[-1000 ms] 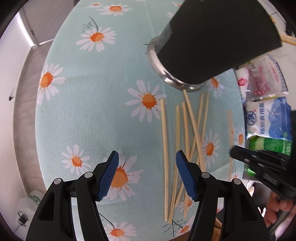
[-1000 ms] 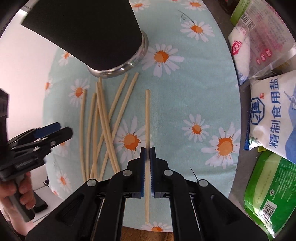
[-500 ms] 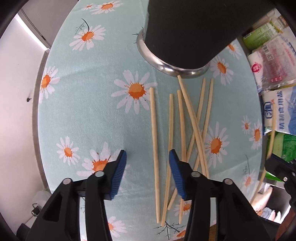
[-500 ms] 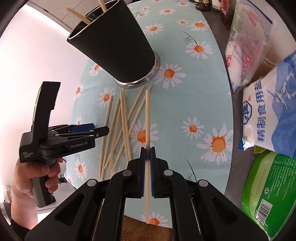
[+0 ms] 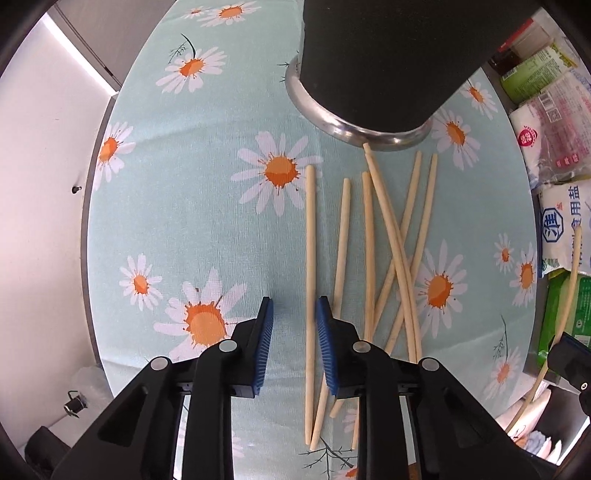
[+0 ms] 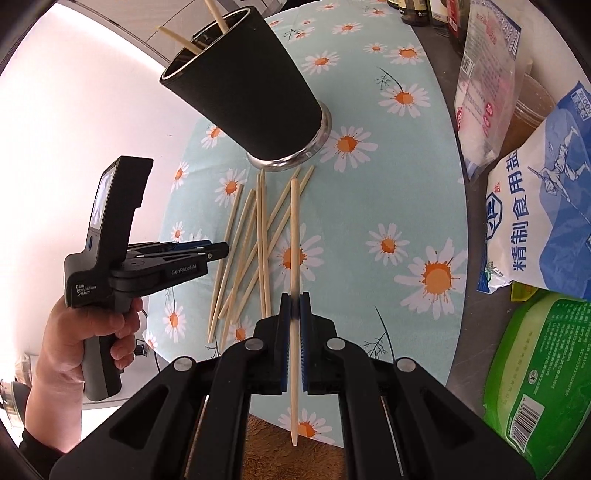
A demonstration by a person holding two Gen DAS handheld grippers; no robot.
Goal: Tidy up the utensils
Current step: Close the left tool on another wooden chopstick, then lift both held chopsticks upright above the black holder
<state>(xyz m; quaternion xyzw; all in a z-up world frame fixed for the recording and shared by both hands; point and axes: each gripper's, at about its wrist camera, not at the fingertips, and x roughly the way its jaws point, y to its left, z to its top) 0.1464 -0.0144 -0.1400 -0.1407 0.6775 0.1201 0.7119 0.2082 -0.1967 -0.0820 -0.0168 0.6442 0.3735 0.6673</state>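
Observation:
Several pale wooden chopsticks (image 5: 369, 251) lie loose on the daisy tablecloth (image 5: 192, 177) in front of a black cup (image 5: 384, 62) with a steel base. In the right wrist view the cup (image 6: 243, 92) holds two chopsticks. My left gripper (image 5: 294, 325) is open and low over the cloth, its jaws on either side of the leftmost chopstick (image 5: 309, 258). My right gripper (image 6: 294, 306) is shut on one chopstick (image 6: 294, 236) and holds it above the pile (image 6: 255, 251). The left gripper (image 6: 218, 251) also shows in the right wrist view.
Bags of salt (image 6: 543, 206), a clear packet (image 6: 484, 74) and a green packet (image 6: 543, 373) lie along the right edge of the table. Bottles (image 6: 421, 9) stand at the back. The table's left edge (image 5: 90, 206) drops off beside a white wall.
My left gripper has moved right and forward onto the leftmost chopstick and its jaws have narrowed. My right gripper has lifted its chopstick up and back from the cloth.

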